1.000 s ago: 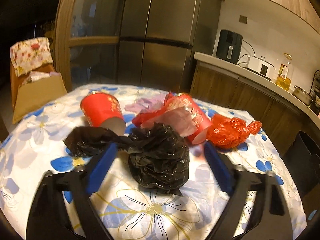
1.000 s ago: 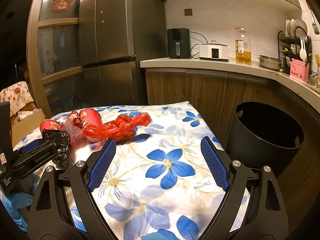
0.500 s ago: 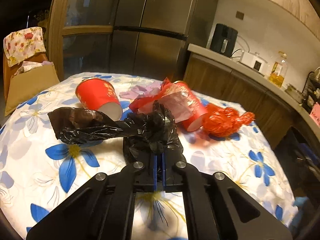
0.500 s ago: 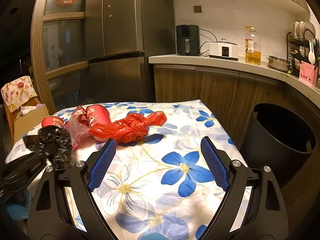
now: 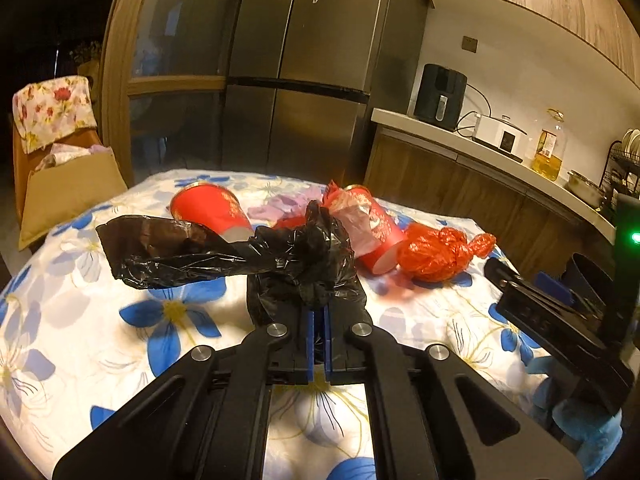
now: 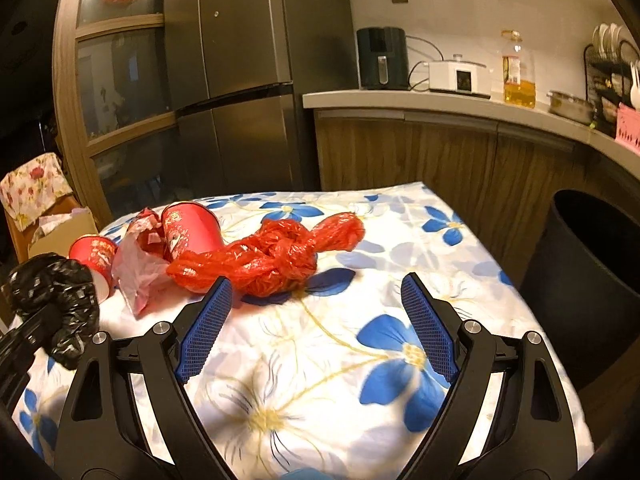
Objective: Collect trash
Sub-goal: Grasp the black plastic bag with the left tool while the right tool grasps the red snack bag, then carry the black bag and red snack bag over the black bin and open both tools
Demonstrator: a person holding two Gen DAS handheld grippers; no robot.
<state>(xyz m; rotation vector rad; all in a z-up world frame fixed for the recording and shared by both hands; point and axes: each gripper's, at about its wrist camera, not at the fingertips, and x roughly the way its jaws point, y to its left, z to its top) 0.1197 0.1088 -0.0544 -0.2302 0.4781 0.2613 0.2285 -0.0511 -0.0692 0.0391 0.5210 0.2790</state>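
Left gripper [image 5: 318, 320], wide apart a second ago, has clamped its jaws on the black bag [image 5: 304, 264]; bag's tail lifted off the tablecloth [image 5: 80, 320]; right gripper [image 6: 316, 320], jaws apart, moved nearer the red bag [image 6: 272, 260].

You've got the crumpled black plastic bag [image 5: 304, 256] pinched and bunched up, one flap trailing left; behind it two red paper cups [image 5: 208, 210] lie tipped beside a knotted red bag [image 5: 436, 252] and pink wrappers [image 5: 280, 208]
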